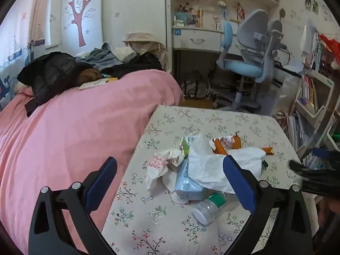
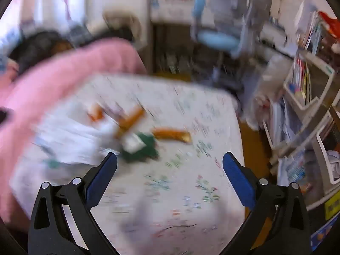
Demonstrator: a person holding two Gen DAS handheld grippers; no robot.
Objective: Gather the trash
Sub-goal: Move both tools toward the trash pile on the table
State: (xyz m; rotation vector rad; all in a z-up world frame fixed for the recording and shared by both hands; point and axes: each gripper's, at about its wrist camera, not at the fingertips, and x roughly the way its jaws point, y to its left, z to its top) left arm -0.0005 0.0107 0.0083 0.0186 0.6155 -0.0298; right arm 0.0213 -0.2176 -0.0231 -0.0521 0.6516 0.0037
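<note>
Though jaws wide, trash [image 1: 204, 165] beyond.

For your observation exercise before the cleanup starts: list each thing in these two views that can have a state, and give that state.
left gripper: open, empty, above the trash pile
right gripper: open, empty, above the table
plastic bottle: lying on its side, capped
white plastic bag: crumpled, draped over other trash
orange wrapper: lying flat, apart from the pile
green packet: crumpled
table: covered by a floral cloth

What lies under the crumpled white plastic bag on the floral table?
Under the white plastic bag: a pale blue wrapper and a clear bottle, neck covered. Anything deeper is hidden.
</note>
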